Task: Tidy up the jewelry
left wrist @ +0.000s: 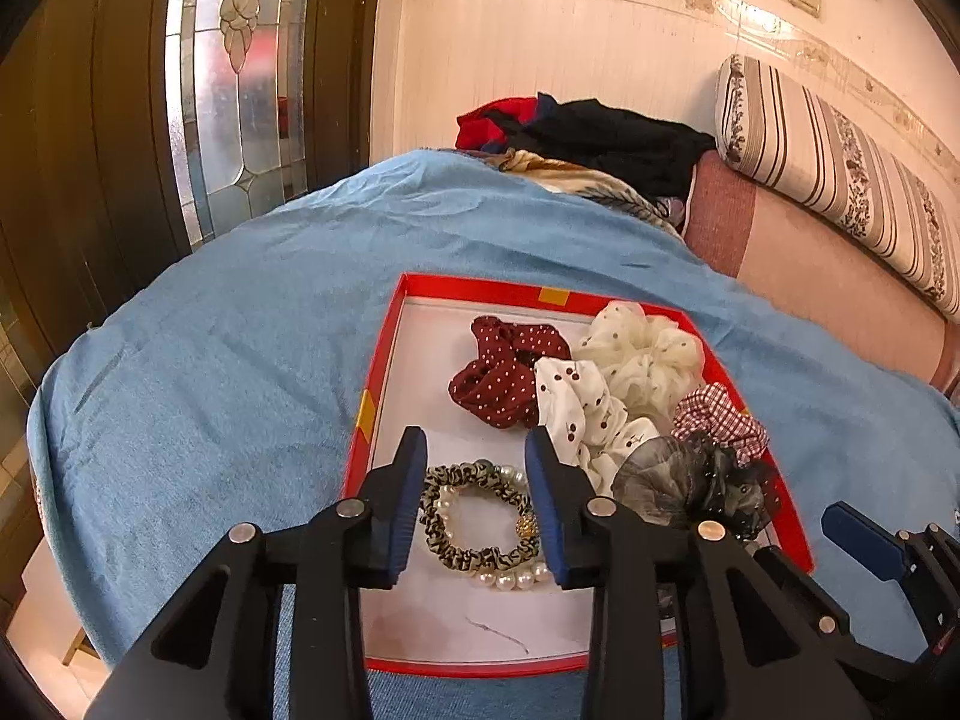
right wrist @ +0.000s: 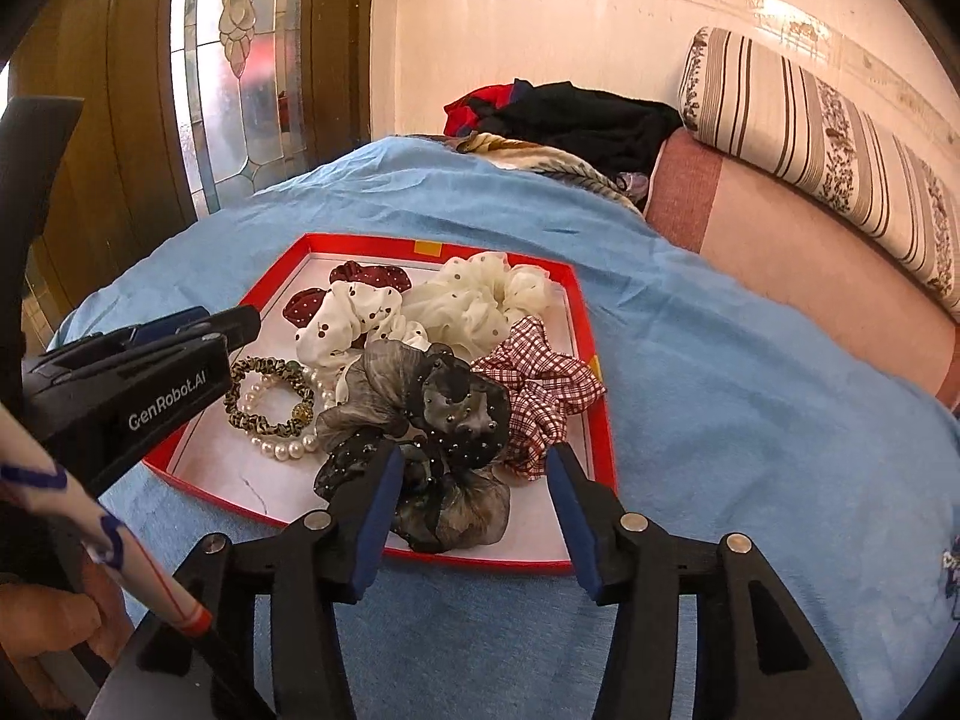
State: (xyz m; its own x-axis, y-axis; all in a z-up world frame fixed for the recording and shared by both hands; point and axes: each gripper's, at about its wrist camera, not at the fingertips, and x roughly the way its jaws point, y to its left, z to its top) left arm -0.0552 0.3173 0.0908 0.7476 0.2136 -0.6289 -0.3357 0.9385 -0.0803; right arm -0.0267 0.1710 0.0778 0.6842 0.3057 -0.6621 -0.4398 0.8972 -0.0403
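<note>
A red box lid [left wrist: 384, 360] with a white floor lies on the blue blanket and holds the hair pieces. My left gripper [left wrist: 476, 444] stands open over a leopard-print band with pearls [left wrist: 480, 552], its pads clear of it. My right gripper [right wrist: 475, 456] is open, with a grey-black sheer scrunchie [right wrist: 444, 414] lying between and below its fingers. Further back lie a red-check scrunchie [right wrist: 540, 396], a cream sheer one [right wrist: 480, 300], a white cherry-print one [right wrist: 354, 318] and a dark red dotted one [left wrist: 498, 384]. The left gripper [right wrist: 198, 324] also shows at the left of the right wrist view.
The blue blanket [left wrist: 240, 330] covers a bed or sofa. A pile of dark and red clothes [left wrist: 600, 138] lies at the back, with a striped bolster [left wrist: 840, 180] along the right wall. A wooden door with leaded glass [left wrist: 240, 90] stands at the left.
</note>
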